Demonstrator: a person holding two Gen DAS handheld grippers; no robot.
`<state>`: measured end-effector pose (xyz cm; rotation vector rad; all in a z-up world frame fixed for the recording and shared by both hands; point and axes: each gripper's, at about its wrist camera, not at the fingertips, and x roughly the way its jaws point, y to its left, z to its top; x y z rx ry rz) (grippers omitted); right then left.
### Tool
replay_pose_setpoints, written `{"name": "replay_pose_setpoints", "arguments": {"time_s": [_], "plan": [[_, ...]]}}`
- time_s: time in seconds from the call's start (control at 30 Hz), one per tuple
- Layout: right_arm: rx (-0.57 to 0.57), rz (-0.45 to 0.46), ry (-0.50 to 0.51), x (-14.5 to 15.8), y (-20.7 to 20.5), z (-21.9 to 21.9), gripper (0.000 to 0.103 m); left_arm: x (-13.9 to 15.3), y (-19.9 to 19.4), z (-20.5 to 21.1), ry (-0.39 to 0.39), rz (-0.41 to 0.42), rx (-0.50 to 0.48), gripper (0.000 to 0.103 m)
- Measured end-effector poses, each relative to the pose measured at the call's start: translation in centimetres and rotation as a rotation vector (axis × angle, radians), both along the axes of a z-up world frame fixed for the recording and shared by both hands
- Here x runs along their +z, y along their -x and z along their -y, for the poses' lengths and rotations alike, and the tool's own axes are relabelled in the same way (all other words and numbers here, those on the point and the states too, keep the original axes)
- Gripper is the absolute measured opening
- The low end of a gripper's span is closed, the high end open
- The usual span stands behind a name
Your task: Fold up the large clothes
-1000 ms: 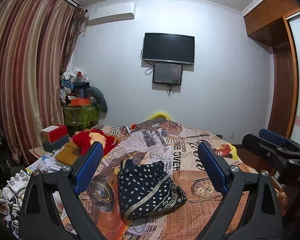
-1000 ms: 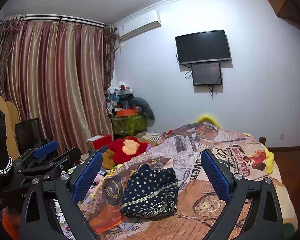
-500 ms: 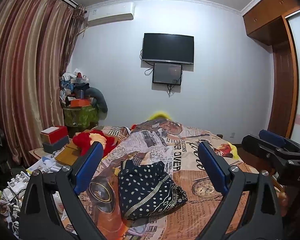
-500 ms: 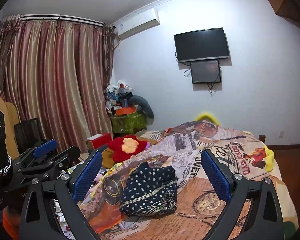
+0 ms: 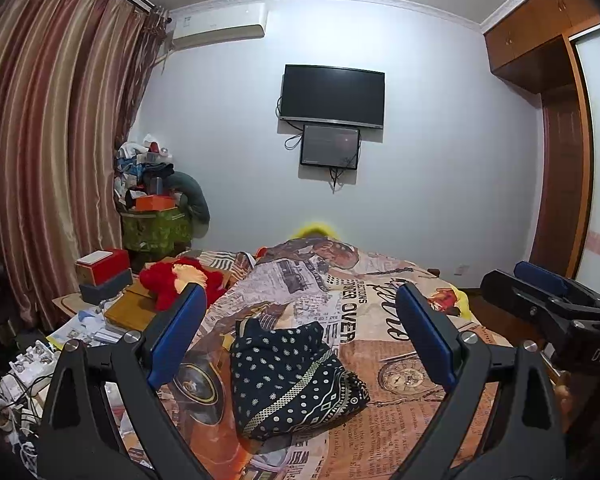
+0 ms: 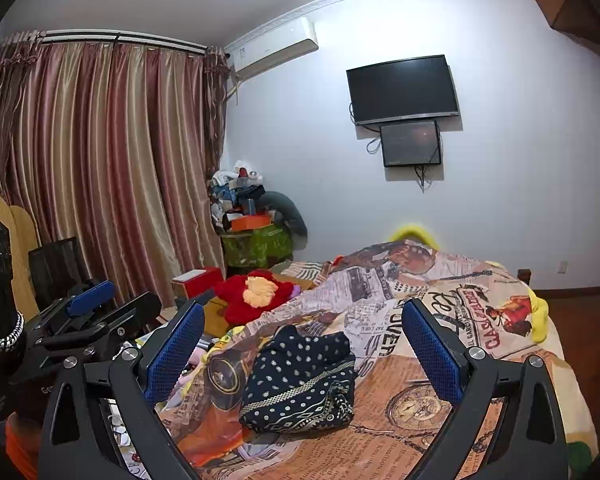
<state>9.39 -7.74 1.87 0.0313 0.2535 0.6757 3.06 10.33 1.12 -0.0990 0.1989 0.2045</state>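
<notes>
Dotted dark garment lies crumpled on the bed, near its front edge. 2 tongs, left tongs and right tongs, gape wide, empty, above it. Fabric looks soft, light, floppy; best pinched at 2 hem corners.

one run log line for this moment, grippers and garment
stage: pre-grasp | left gripper: open, above bed, empty | right gripper: open, empty | dark dotted garment: bunched on printed bedspread, untouched

Bed w/ newspaper-print cover; dark dotted garment crumpled mid-bed; red plush at left edge.
</notes>
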Motion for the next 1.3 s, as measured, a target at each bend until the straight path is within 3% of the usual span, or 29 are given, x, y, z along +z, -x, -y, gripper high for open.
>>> {"name": "replay_pose_setpoints", "arguments": {"time_s": [1.3], "plan": [[-0.016,-0.012,-0.011,-0.22,-0.23,0.24,0.099,-0.18,-0.31,0.07,-0.012,-0.012,-0.064,0.096]]}}
